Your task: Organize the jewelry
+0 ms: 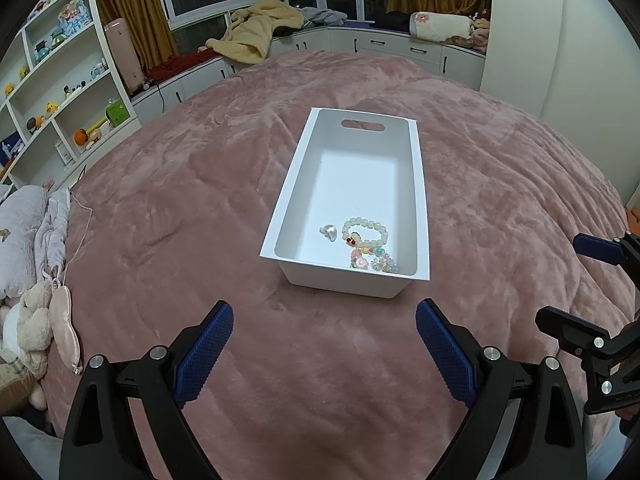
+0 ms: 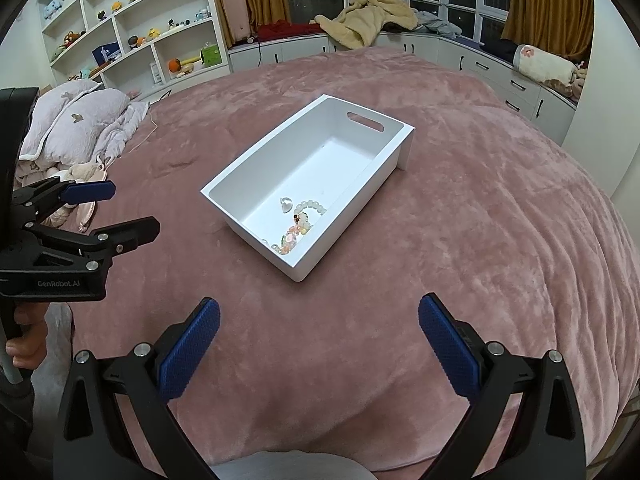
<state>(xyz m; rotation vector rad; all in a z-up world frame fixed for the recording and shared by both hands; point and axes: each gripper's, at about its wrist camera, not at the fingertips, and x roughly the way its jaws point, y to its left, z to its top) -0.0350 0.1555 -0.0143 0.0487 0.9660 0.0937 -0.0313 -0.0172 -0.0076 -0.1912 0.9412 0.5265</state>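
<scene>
A white plastic bin [image 1: 280,208] [image 2: 236,178] with a handle slot sits on the pink bedspread. In its near end lie a pale bead bracelet [image 1: 365,232] [image 2: 312,206], a colourful bead bracelet [image 1: 372,262] [image 2: 289,240] and a small clear heart-shaped piece [image 1: 330,232] [image 2: 285,204]. My left gripper [image 1: 324,344] [image 2: 120,210] hovers open just short of the bin, nothing between its blue pads. My right gripper [image 2: 320,340] [image 1: 560,280] is open too, back from the bin on its right side.
The pink bedspread [image 1: 200,240] spreads wide around the bin. Pillows and soft toys [image 1: 28,272] lie at the left edge. White shelves [image 1: 60,92] with figurines stand beyond, and a window seat with a yellow robe [image 1: 260,28] runs along the far wall.
</scene>
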